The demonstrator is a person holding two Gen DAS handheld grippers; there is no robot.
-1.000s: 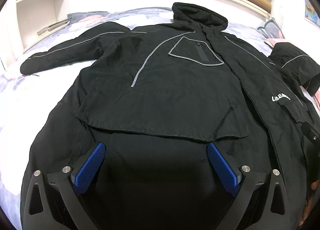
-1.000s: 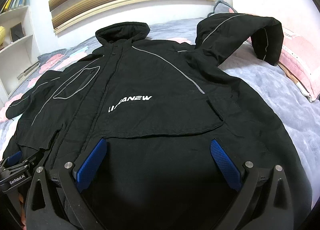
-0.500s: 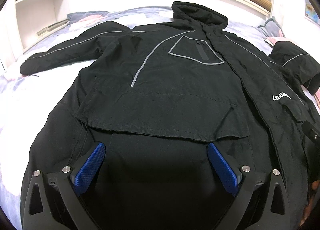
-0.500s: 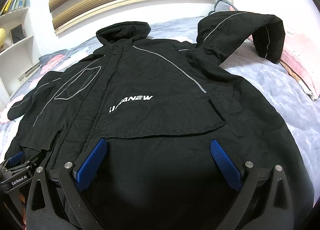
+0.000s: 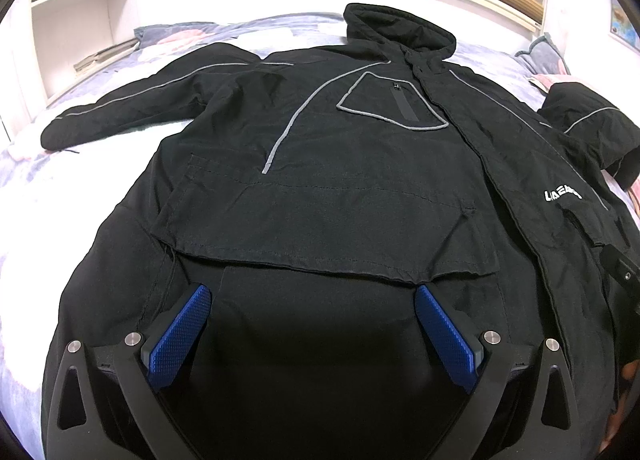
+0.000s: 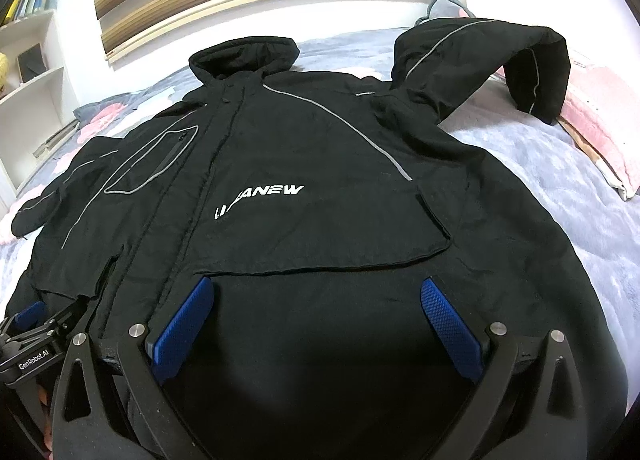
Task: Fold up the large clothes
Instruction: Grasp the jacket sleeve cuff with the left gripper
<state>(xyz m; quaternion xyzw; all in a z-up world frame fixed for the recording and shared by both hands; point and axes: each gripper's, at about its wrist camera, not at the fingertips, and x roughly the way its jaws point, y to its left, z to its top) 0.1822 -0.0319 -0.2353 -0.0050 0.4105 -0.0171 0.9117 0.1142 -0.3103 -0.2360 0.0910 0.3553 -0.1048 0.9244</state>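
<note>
**Black jacket, spread on bed**

Black hooded jacket [image 5: 340, 187] flat, front up, on bed [image 6: 560, 179]. Left sleeve [image 5: 132, 107] outstretched; right sleeve [image 6: 488, 55] arched, cuff down. Bare bedding along both flanks. Left tongs [image 5: 314, 334] and right tongs [image 6: 320, 324] wide, empty, apparently just above hem.

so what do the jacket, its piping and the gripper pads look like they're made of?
Jacket: matte black woven fabric, probably cotton-nylon; it creases softly, no sheen.
Piping: grey tape, possibly reflective; paler and smoother than the shell.
Pads: blue, likely rubber or textured plastic; a fine knurled grid shows.
</note>
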